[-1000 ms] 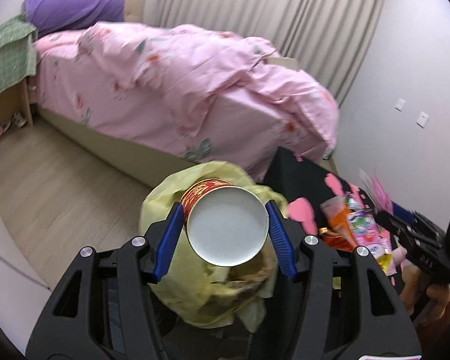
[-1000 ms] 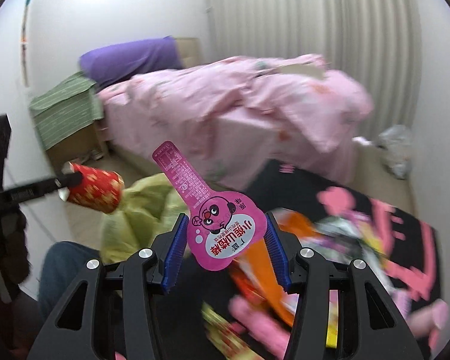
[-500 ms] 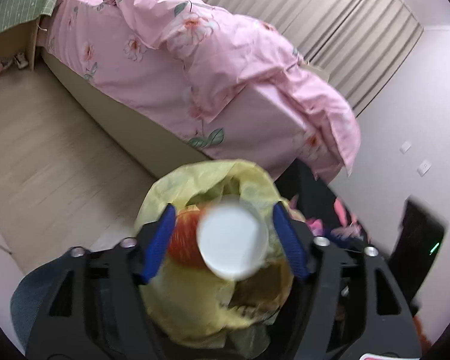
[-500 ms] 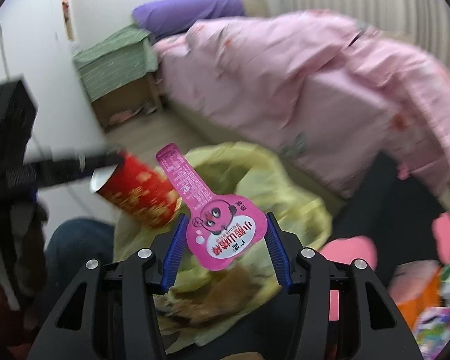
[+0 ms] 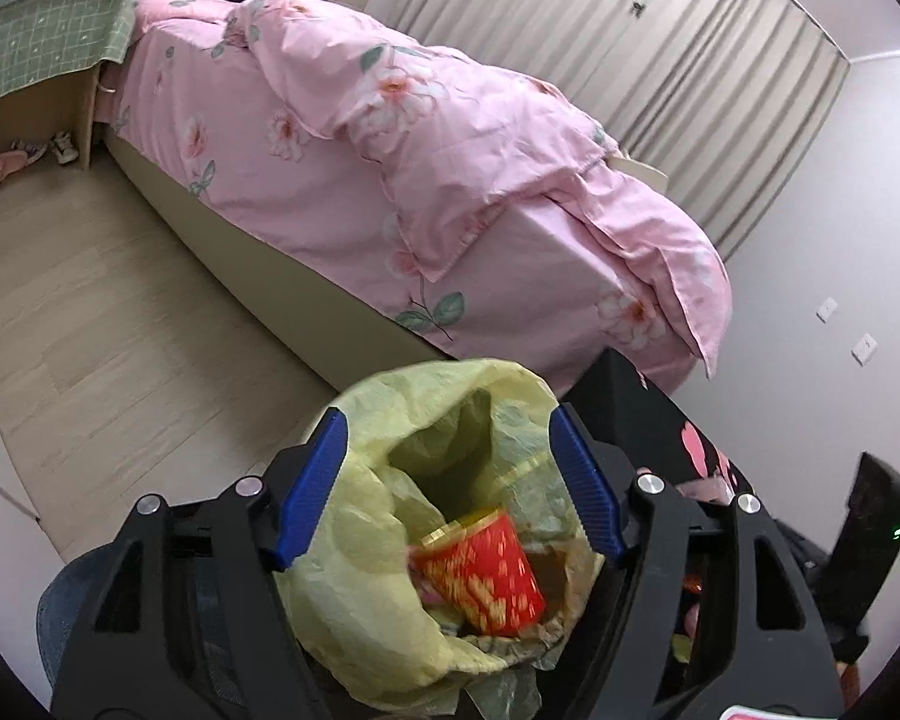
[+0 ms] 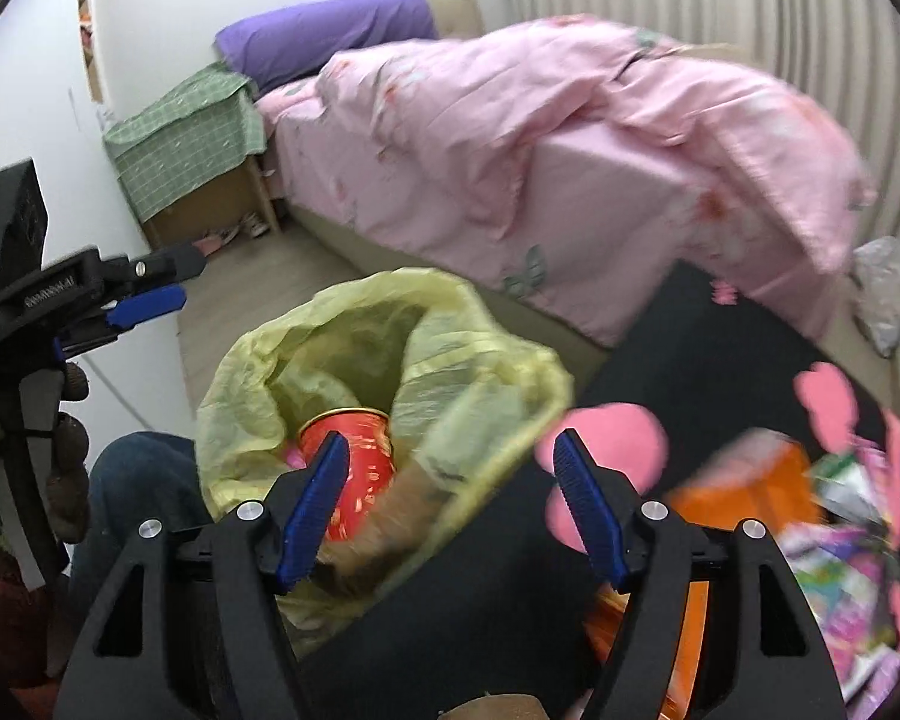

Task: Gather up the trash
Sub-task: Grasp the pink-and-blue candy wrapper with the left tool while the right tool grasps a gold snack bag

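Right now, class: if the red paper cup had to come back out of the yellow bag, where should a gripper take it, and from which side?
Probably across the red paper cup's side wall, coming from above through the yellow bag's open mouth: it lies tilted, and the bag's walls close off its other sides.

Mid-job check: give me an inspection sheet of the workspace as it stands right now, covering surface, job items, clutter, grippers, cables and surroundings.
Surface: wood floor; black mat with pink shapes.
Job's things: yellow trash bag open; red paper cup lying inside it.
Clutter: colourful wrappers still on the mat, blurred.
Grippers: left gripper and right gripper open and empty, jaws just opened, both over the bag.
Cables: nothing seen.
Surroundings: bed with pink duvet, purple pillow, green-covered bedside stand, curtains.
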Demonstrator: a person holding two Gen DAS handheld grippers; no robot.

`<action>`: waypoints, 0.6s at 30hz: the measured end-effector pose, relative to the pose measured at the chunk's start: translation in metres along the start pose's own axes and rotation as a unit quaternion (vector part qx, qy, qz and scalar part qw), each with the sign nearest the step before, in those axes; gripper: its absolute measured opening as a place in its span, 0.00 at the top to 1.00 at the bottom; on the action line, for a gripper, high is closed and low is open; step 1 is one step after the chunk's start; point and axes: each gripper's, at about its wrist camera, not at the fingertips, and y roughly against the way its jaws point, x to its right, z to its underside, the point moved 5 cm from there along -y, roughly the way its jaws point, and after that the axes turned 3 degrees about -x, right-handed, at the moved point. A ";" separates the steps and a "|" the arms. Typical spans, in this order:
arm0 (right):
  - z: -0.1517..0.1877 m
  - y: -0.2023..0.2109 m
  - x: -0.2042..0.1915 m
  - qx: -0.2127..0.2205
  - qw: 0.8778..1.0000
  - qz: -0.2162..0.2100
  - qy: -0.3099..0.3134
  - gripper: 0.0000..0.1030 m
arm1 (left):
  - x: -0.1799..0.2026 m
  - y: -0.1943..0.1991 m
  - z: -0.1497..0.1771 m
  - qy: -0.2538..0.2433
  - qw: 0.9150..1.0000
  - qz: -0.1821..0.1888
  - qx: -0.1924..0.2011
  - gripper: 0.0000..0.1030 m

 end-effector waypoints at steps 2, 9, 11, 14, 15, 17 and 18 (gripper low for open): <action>0.007 0.023 0.017 0.016 1.000 0.014 -0.016 0.35 | 0.016 0.001 0.004 -0.017 1.000 0.013 -0.006 0.36; 0.044 0.112 0.089 0.096 0.985 0.106 -0.099 0.28 | 0.099 0.000 0.038 -0.120 0.991 0.054 -0.036 0.36; 0.063 0.132 0.108 0.100 0.979 0.138 -0.110 0.28 | 0.120 0.001 0.053 -0.145 0.986 0.068 -0.041 0.36; 0.093 0.144 0.128 0.057 0.977 0.168 -0.118 0.28 | 0.150 -0.003 0.081 -0.173 0.978 0.097 -0.069 0.36; 0.103 0.148 0.132 0.050 0.976 0.175 -0.119 0.28 | 0.162 -0.005 0.093 -0.187 0.973 0.107 -0.084 0.36; 0.122 0.155 0.138 0.042 0.975 0.189 -0.113 0.28 | 0.176 -0.008 0.109 -0.212 0.965 0.114 -0.101 0.36; 0.128 0.157 0.138 0.039 0.974 0.195 -0.109 0.28 | 0.184 -0.010 0.120 -0.231 0.959 0.116 -0.115 0.36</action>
